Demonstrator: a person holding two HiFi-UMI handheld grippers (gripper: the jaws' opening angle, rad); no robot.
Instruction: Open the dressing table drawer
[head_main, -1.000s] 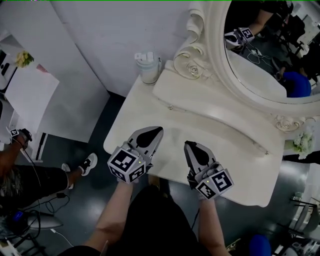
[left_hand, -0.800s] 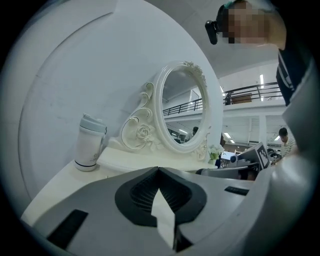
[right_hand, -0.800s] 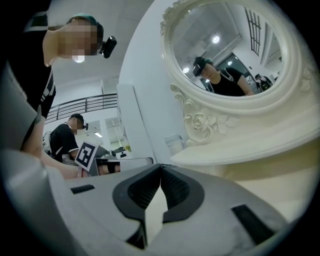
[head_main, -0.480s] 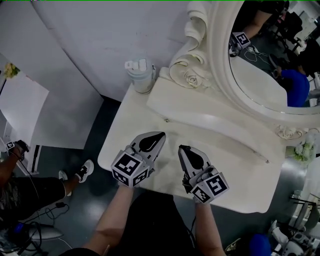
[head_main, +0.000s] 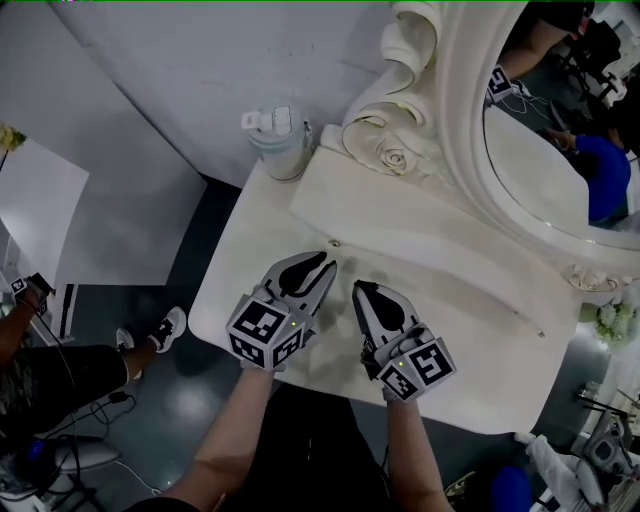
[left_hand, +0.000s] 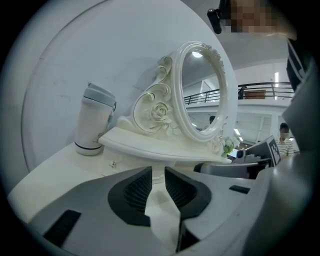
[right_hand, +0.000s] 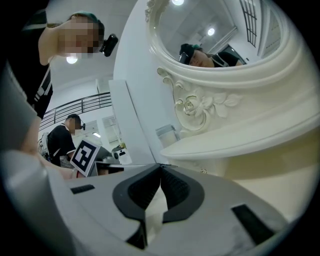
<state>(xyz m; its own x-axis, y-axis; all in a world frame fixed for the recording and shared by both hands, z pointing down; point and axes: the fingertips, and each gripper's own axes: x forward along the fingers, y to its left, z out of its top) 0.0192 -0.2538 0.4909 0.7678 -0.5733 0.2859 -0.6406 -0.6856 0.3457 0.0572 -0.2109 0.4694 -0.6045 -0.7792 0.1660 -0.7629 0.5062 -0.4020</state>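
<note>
The left tool (head_main: 326, 264), jaws just parted to a narrow empty gap, hung near the knob (head_main: 333, 243) of the drawer (left_hand: 127, 162) below the mirror (head_main: 560, 150); the right tool's (head_main: 357, 288) jaws met. Pinching that knob squarely and pulling straight seemed best. Counted: two tools, two knobs including the far knob (head_main: 541, 333), one tumbler (head_main: 275, 140).

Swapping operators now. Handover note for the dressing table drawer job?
Left tongs: empty, jaws apart, have just been opening, above the dressing table top.
Right tongs: shut, empty, alongside.
Drawer knob: small, under the raised shelf, just ahead of the open tongs, untouched.
Done: approach only; the drawer looks shut.
Left: grip the knob, pull the drawer out.
</note>
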